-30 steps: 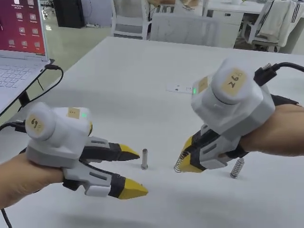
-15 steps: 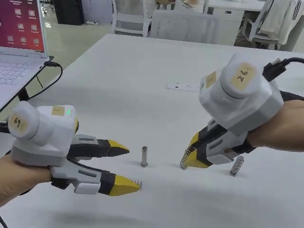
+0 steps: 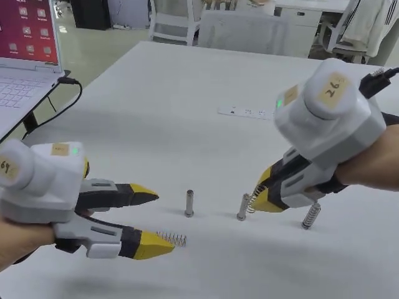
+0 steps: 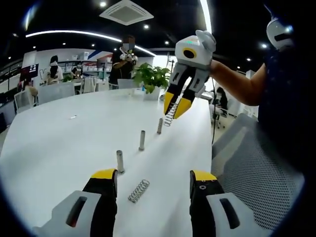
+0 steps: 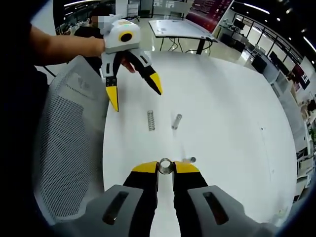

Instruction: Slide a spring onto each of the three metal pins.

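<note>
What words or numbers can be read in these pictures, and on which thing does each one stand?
"26": handwritten on the round sticker on top of the right gripper.
"69": handwritten on a second sticker on the left gripper, at the picture's edge.
Icon labels on the laptop screen: too small to read.

Worktop (image 3: pixel 156 93): white, smooth, wide.
Left pin (image 3: pixel 189 204): bare metal, upright, toward the near edge.
Middle pin (image 3: pixel 242 207): bare, upright, near the left pin, in one row with it.
Right pin (image 3: pixel 310 216): upright at the row's right end, a spring coiled around it.
Loose spring (image 3: pixel 171 237): lying flat, just beside the left pin, closer to the near edge.
White power strip (image 3: pixel 245 113): flat, toward the far edge, well apart from the row.
</note>
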A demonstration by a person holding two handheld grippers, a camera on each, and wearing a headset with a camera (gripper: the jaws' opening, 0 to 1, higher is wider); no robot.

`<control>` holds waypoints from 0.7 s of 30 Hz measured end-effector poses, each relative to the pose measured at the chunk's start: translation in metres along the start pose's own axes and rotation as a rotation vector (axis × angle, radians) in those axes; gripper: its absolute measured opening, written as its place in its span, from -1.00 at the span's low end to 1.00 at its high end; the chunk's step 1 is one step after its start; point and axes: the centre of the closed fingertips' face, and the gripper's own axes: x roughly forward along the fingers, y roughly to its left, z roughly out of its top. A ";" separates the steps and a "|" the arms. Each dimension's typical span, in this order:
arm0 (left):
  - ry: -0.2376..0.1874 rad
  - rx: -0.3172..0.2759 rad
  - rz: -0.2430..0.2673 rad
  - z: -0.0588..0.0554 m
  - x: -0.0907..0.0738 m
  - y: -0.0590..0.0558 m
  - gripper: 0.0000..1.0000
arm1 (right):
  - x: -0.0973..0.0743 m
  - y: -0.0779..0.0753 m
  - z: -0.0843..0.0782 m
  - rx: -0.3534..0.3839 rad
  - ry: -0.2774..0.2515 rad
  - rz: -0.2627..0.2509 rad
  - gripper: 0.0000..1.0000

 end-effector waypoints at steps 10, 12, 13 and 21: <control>0.002 -0.021 0.014 -0.007 -0.002 0.000 0.14 | -0.009 -0.018 -0.003 0.017 0.000 -0.032 -0.83; 0.000 -0.025 0.015 -0.008 -0.002 0.000 0.15 | -0.009 -0.022 -0.003 0.018 0.003 -0.038 -0.83; 0.000 -0.026 0.016 -0.008 -0.002 0.000 0.16 | -0.009 -0.024 -0.003 0.018 0.006 -0.039 -0.83; -0.007 -0.037 0.022 -0.010 0.000 -0.002 0.19 | -0.003 -0.039 -0.003 0.014 0.021 -0.051 -0.83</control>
